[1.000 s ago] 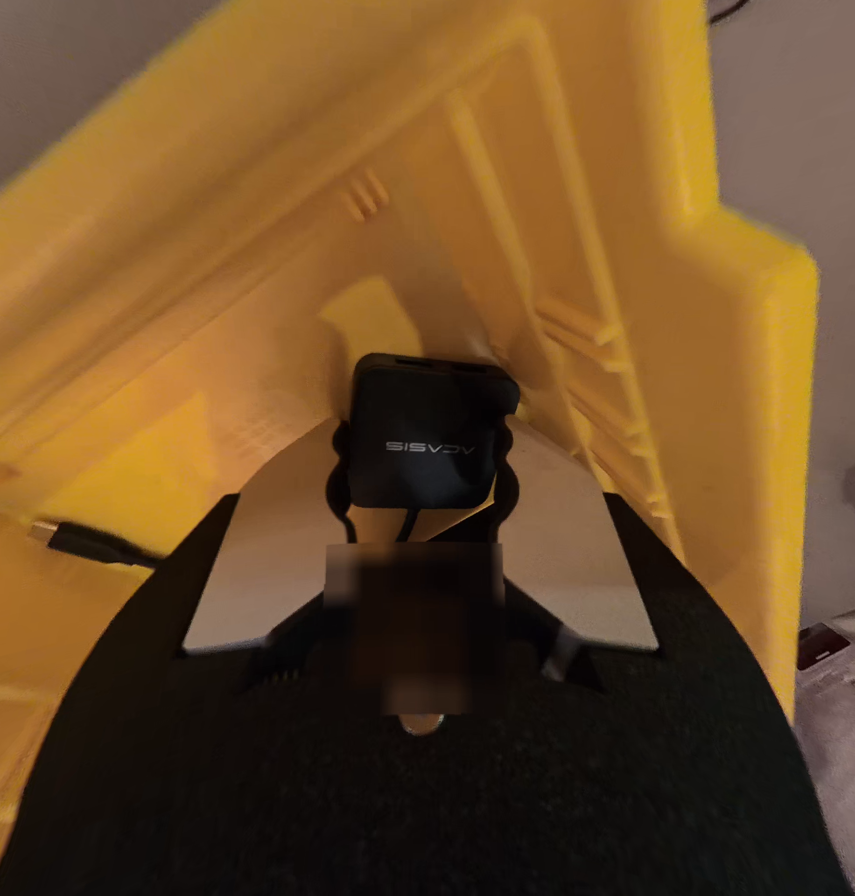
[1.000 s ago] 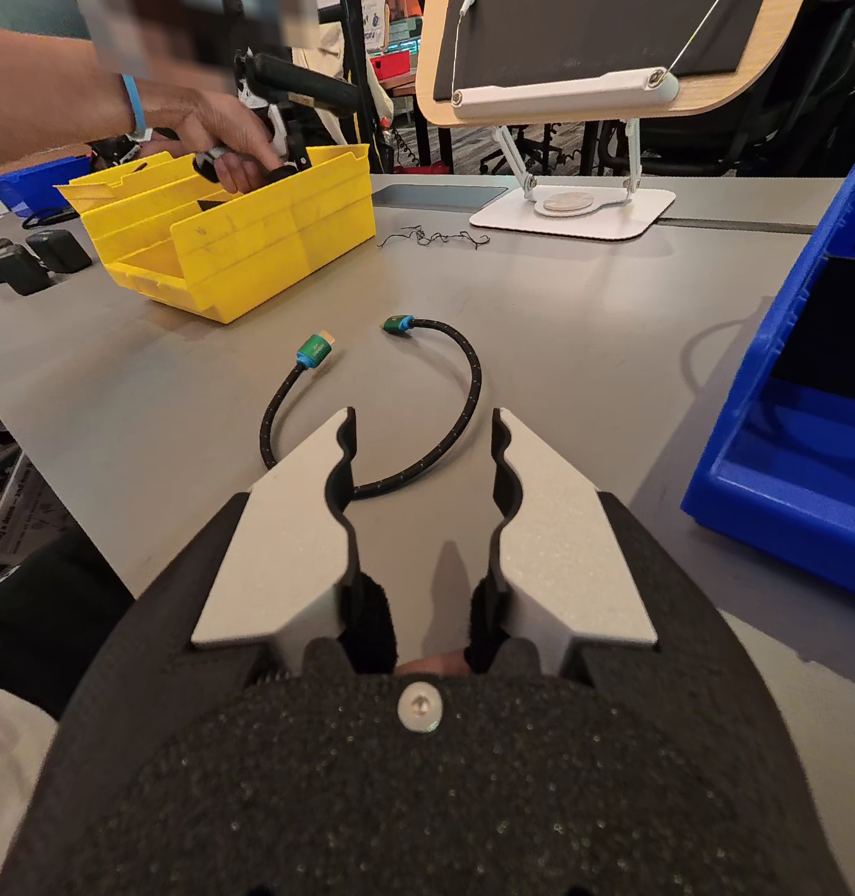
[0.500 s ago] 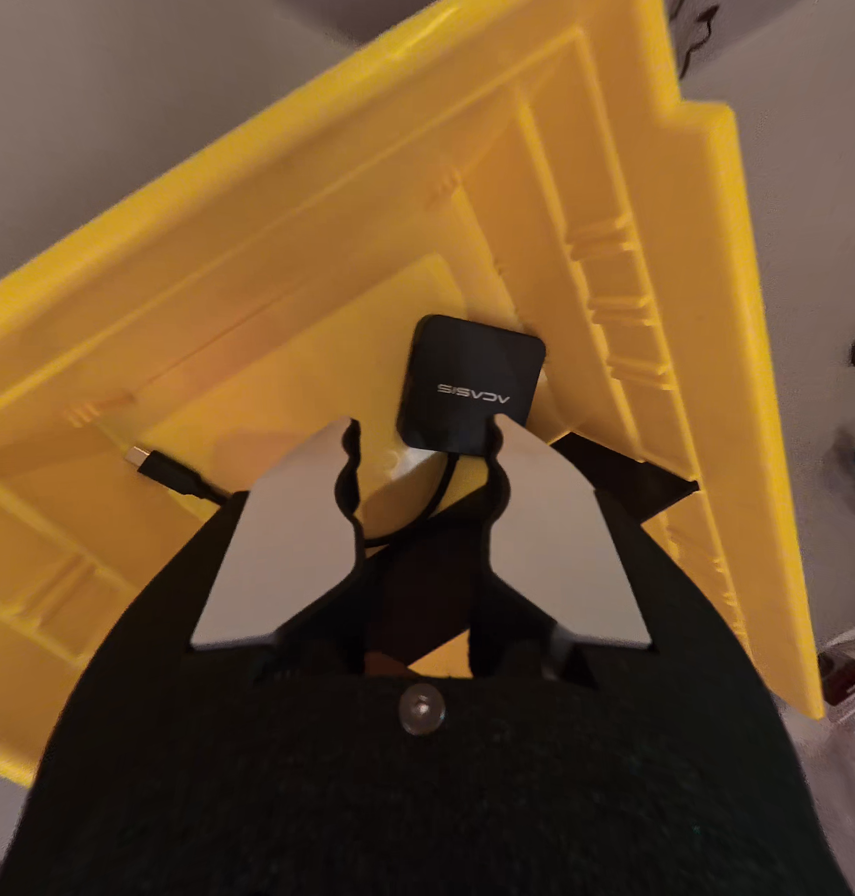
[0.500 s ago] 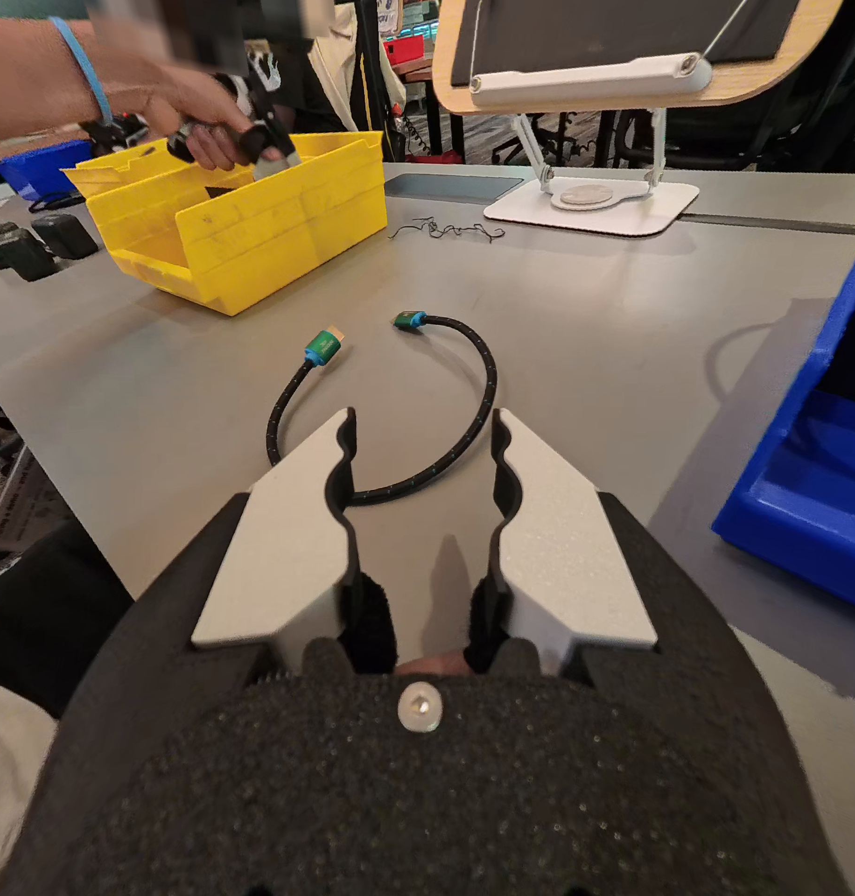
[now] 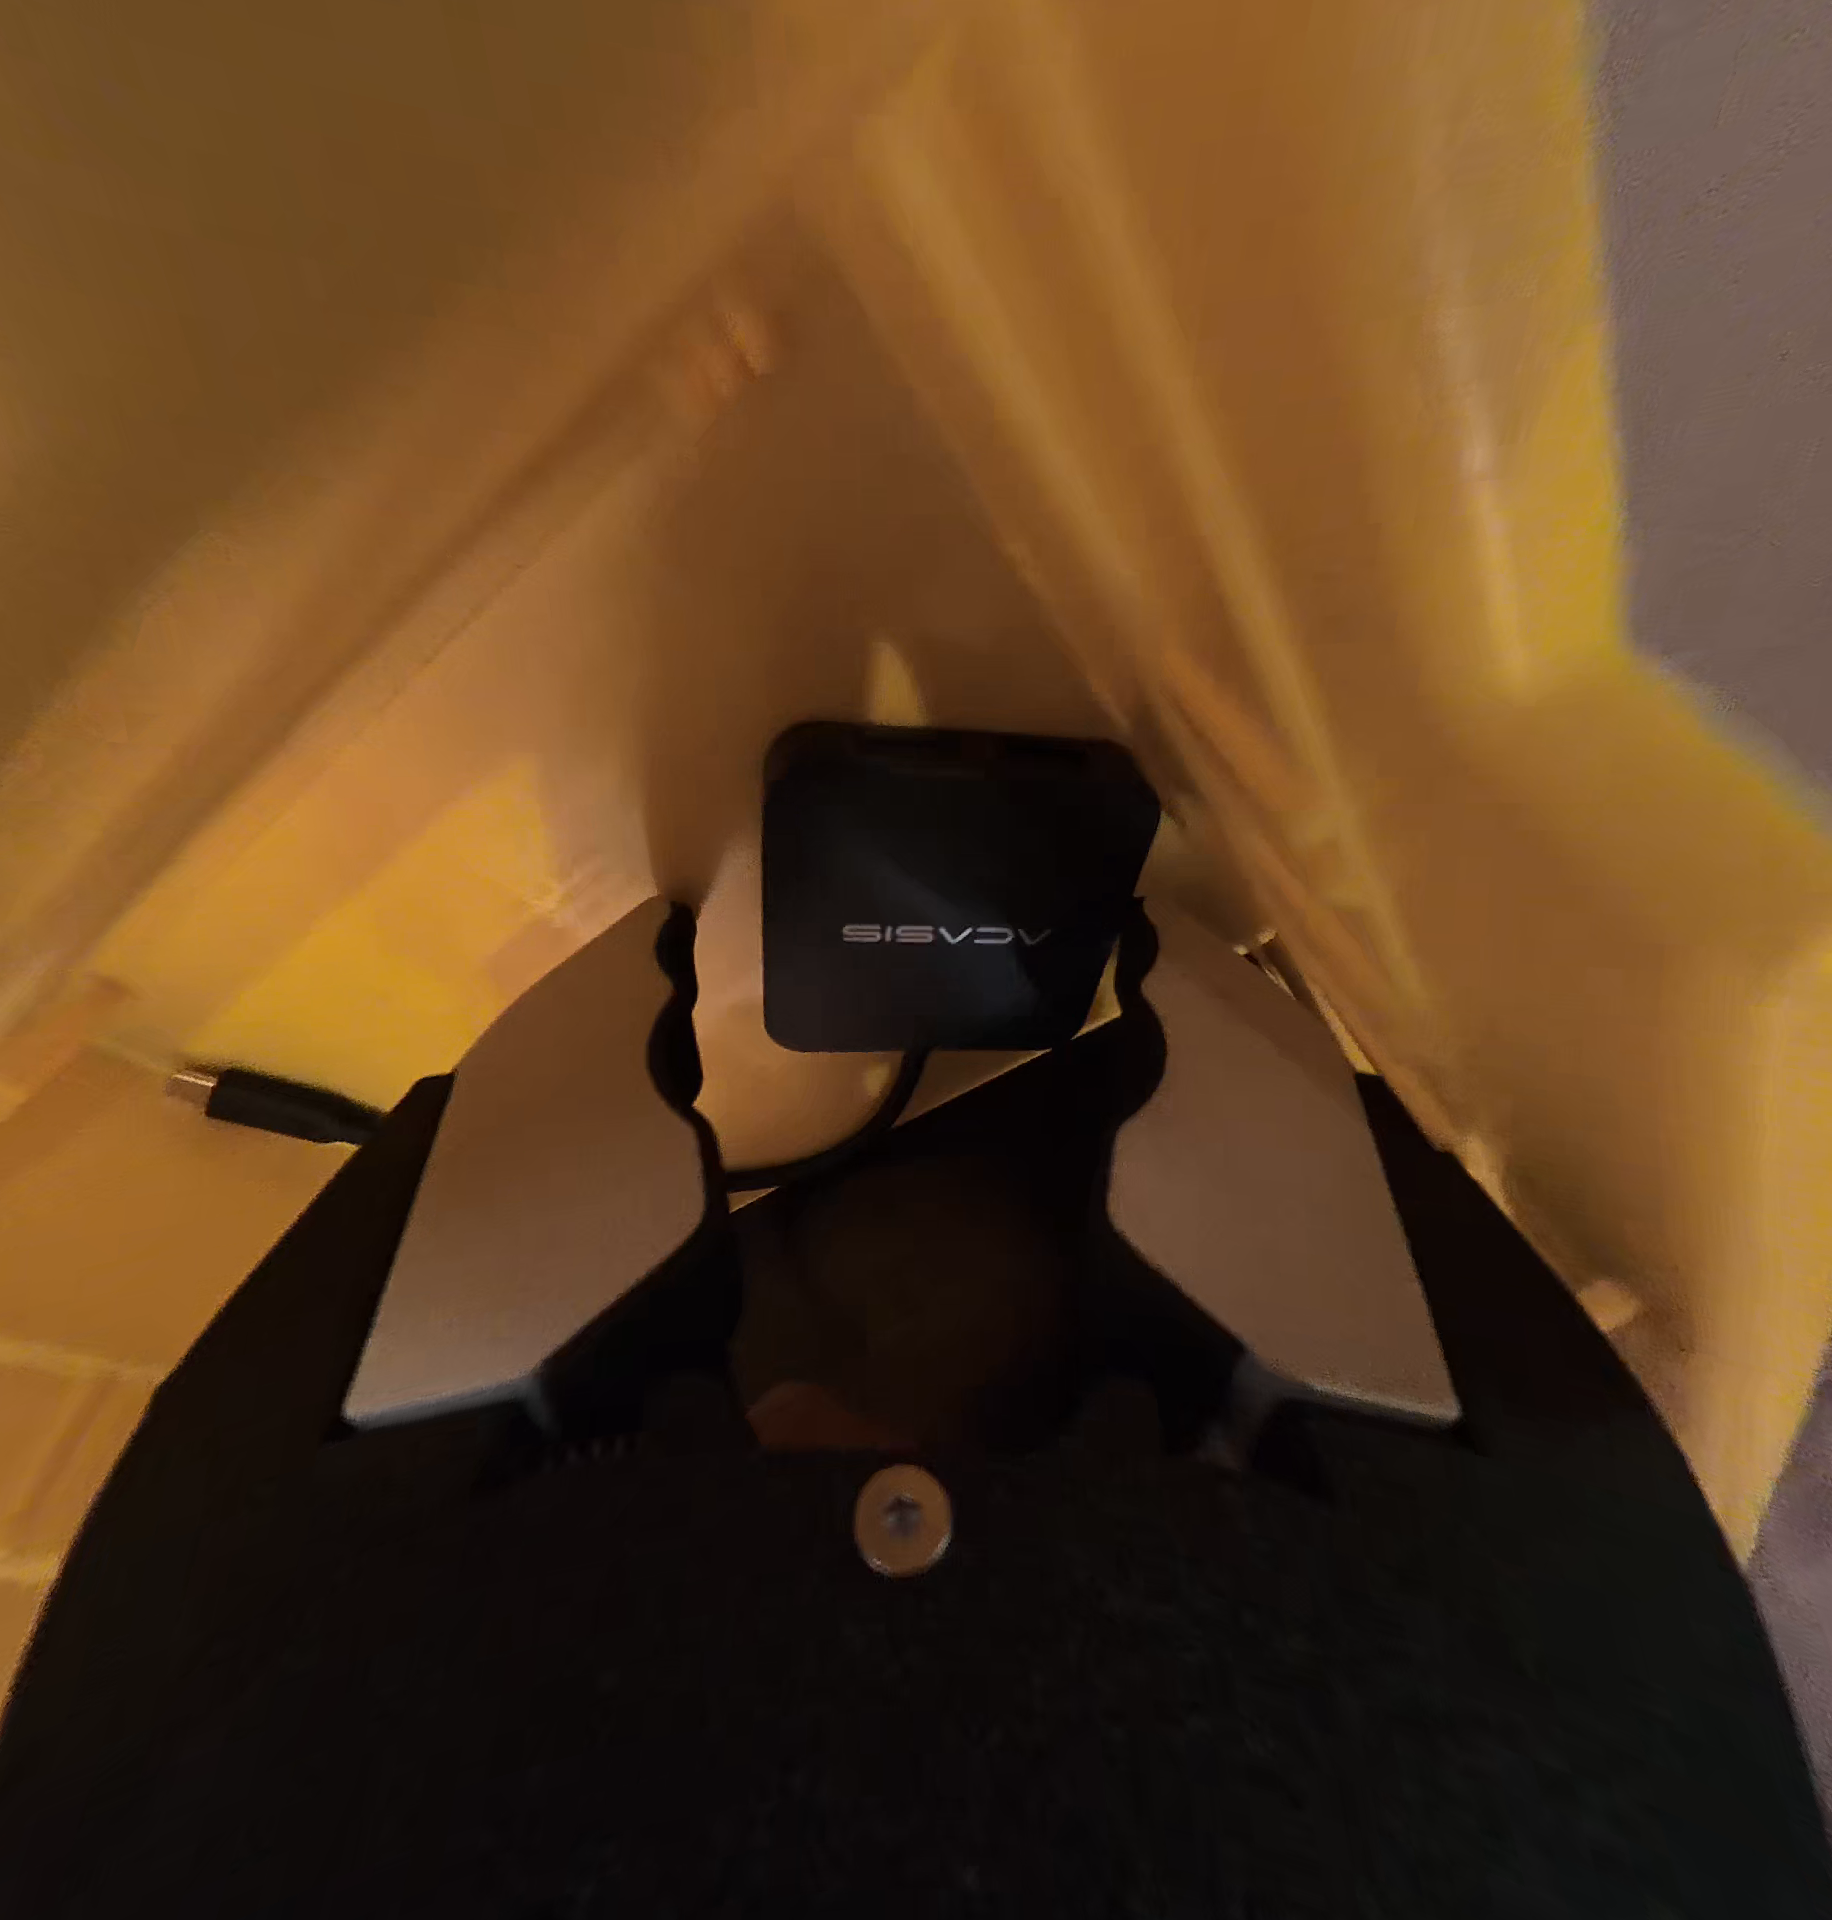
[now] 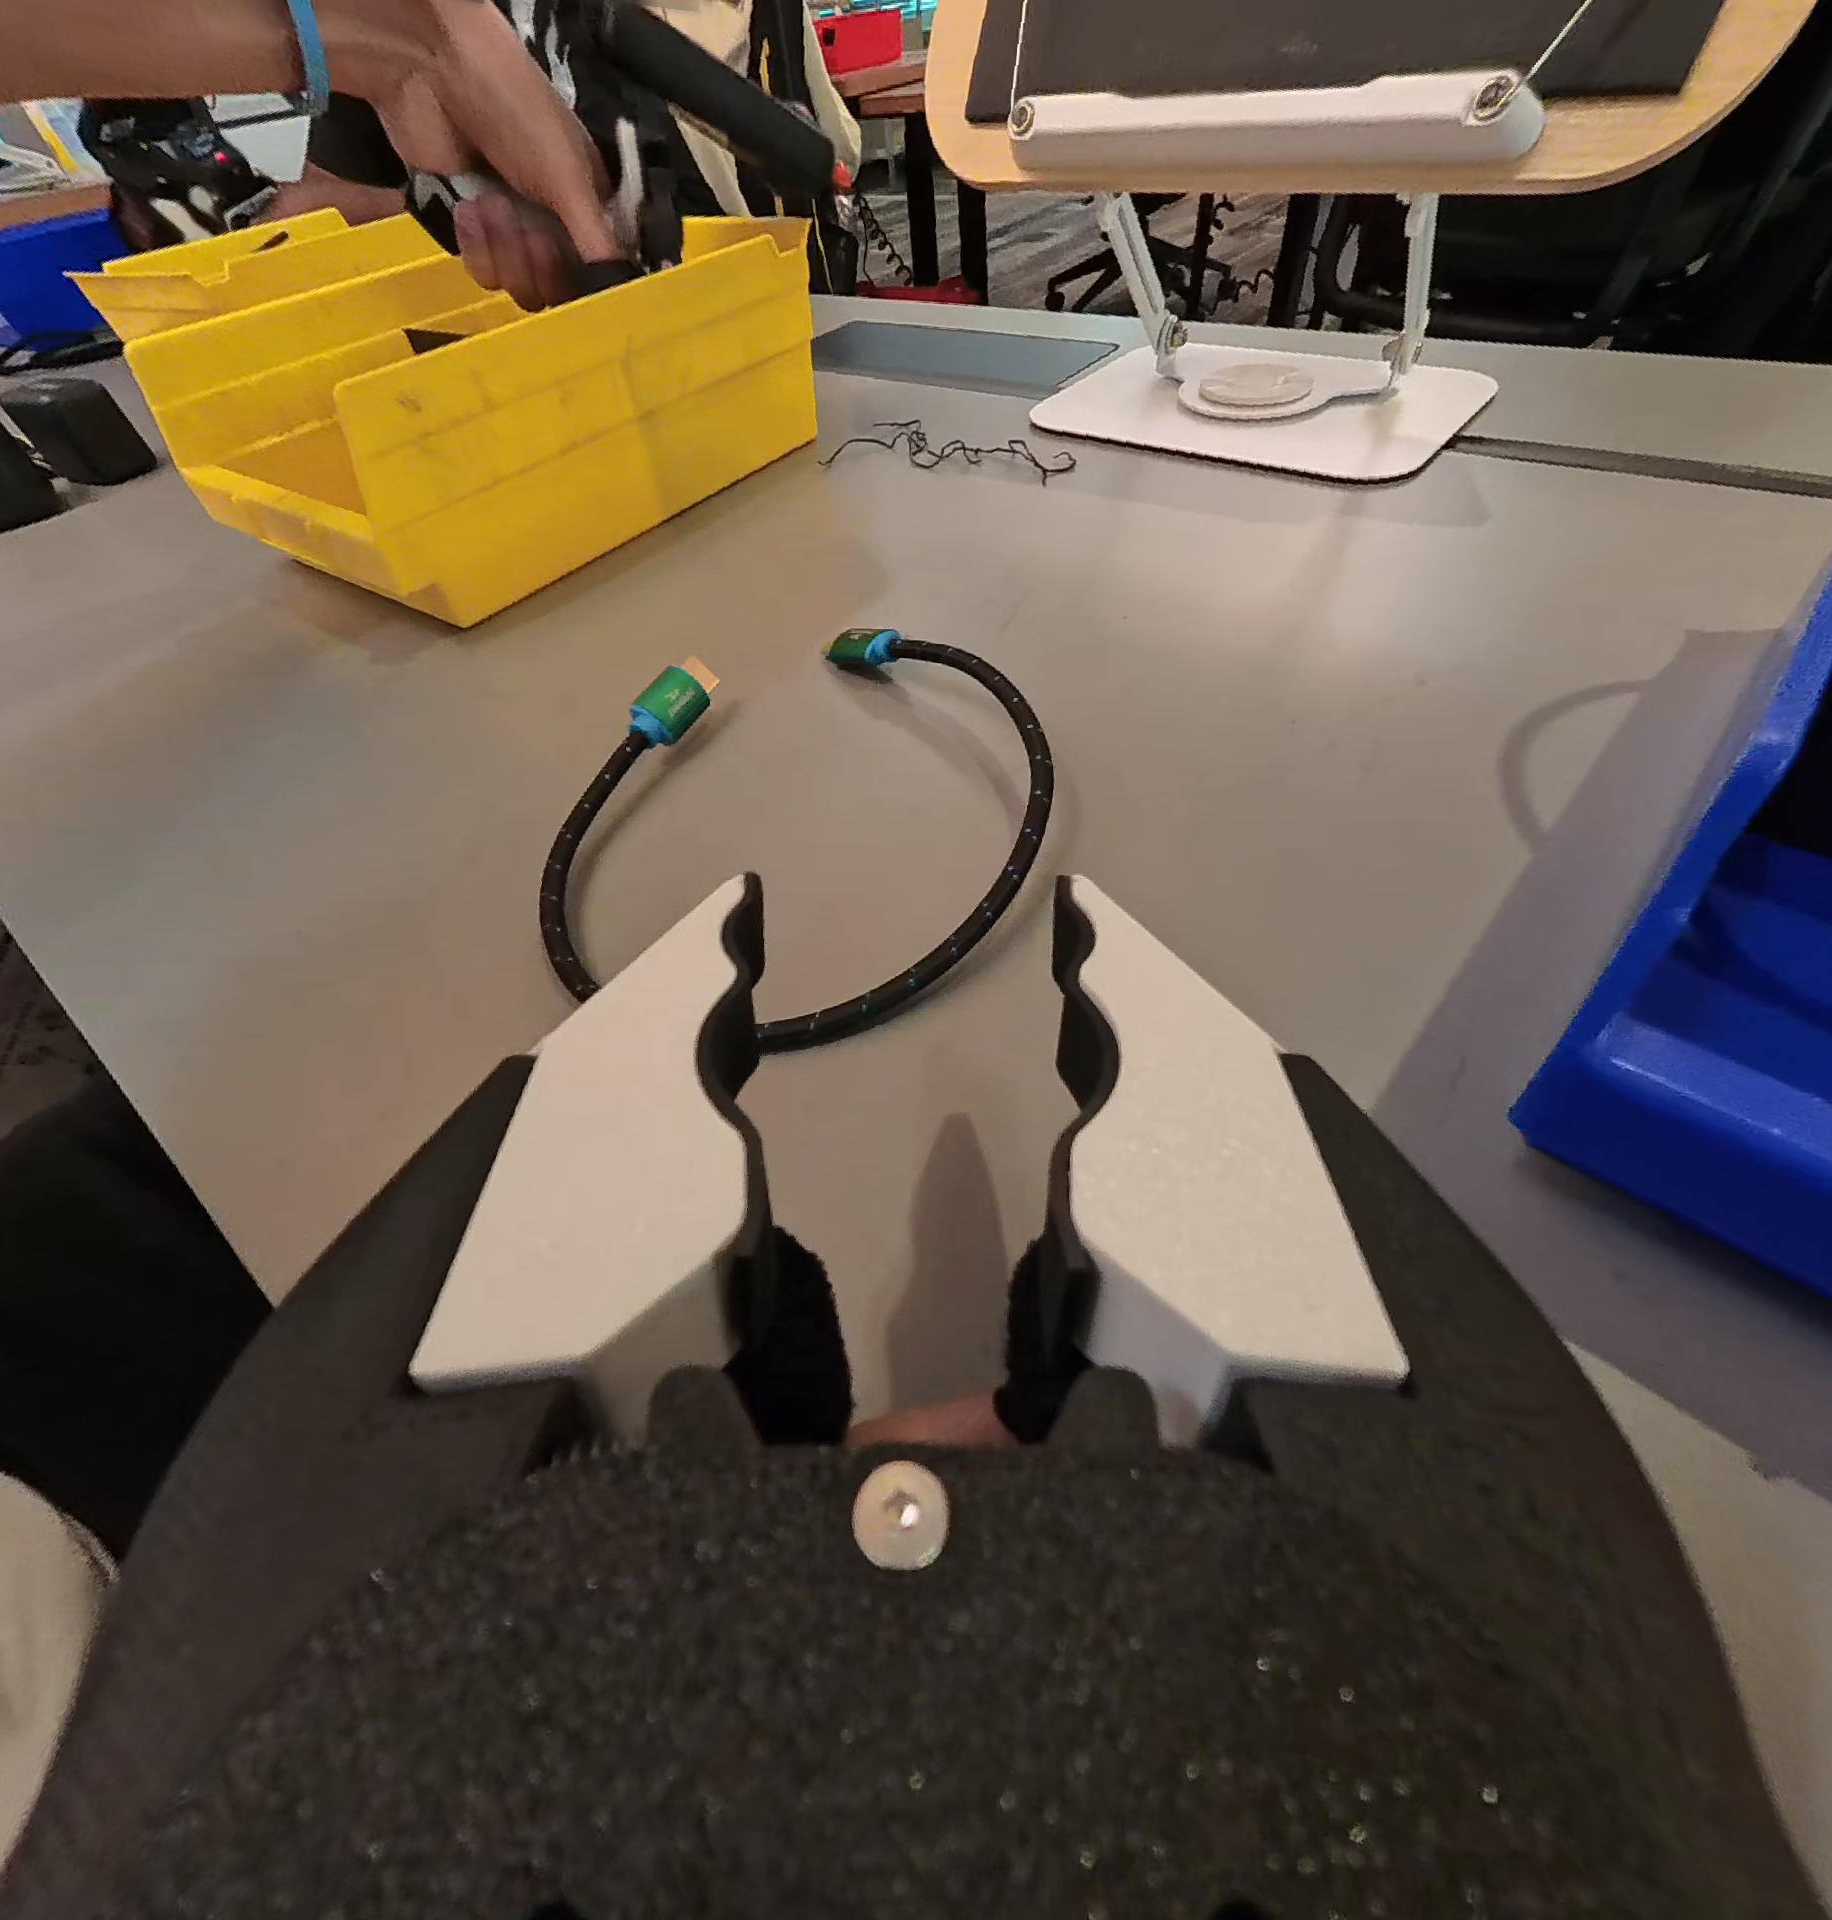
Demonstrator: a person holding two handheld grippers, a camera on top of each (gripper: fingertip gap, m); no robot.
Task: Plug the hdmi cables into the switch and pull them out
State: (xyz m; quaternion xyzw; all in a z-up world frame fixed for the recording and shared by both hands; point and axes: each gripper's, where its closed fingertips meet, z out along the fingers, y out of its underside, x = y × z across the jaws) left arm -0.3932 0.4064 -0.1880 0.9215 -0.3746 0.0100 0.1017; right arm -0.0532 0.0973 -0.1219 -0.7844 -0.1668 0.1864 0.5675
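Note:
In the left wrist view a black square switch [image 5: 959, 883] lies on the floor of a yellow bin [image 5: 372, 935]. My left gripper [image 5: 907, 914] is open, its fingertips on either side of the switch's near half, with a gap on the left side. The switch's thin cable runs back between the fingers to a small plug [image 5: 216, 1096]. In the right wrist view a black braided hdmi cable [image 6: 1037, 790] with green and blue plugs [image 6: 673, 701] lies curved on the grey table. My right gripper [image 6: 907, 894] is open and empty just above its near loop.
The yellow bin [image 6: 496, 436] stands at the back left of the table, with a hand and the left gripper [image 6: 621, 208] reaching into it. A blue bin [image 6: 1722, 1039] is at the right. A white stand [image 6: 1265, 405], a black thread [image 6: 943, 452] and black blocks [image 6: 39, 447] lie farther off. One gripper's finger ends stand about 45 cm off the other's.
My left gripper drew back from the switch half a second ago, then moved in again with its jaws wider apart. The right gripper has hardly moved.

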